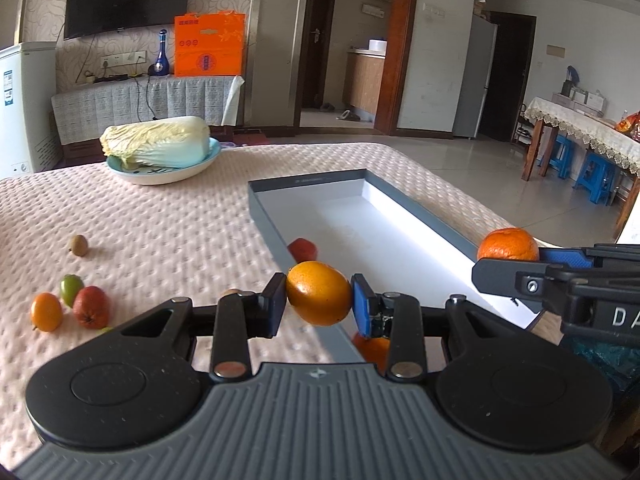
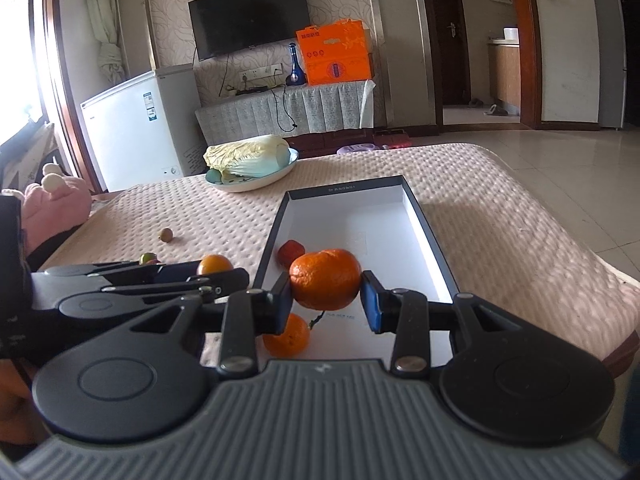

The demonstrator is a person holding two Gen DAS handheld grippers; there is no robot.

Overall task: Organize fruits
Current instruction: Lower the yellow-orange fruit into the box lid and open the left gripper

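My left gripper (image 1: 319, 300) is shut on a smooth yellow-orange fruit (image 1: 319, 293), held above the near left rim of the grey tray (image 1: 264, 216). My right gripper (image 2: 325, 294) is shut on a mandarin (image 2: 325, 278) over the tray's (image 2: 424, 236) near end; from the left wrist view this mandarin (image 1: 508, 245) and the right gripper (image 1: 516, 268) show at the right. Inside the tray lie a small red fruit (image 2: 290, 253) and another mandarin (image 2: 290, 338). The left gripper (image 2: 216, 274) with its fruit (image 2: 214, 264) shows left of the tray.
Loose fruits lie on the pink cover at left: an orange one (image 1: 46, 312), a red one (image 1: 91, 307), a green one (image 1: 71, 289) and a brown one (image 1: 78, 245). A plate (image 1: 160, 174) with a cabbage (image 1: 156, 142) stands at the back. A pink plush toy (image 2: 52, 204) lies at the far left.
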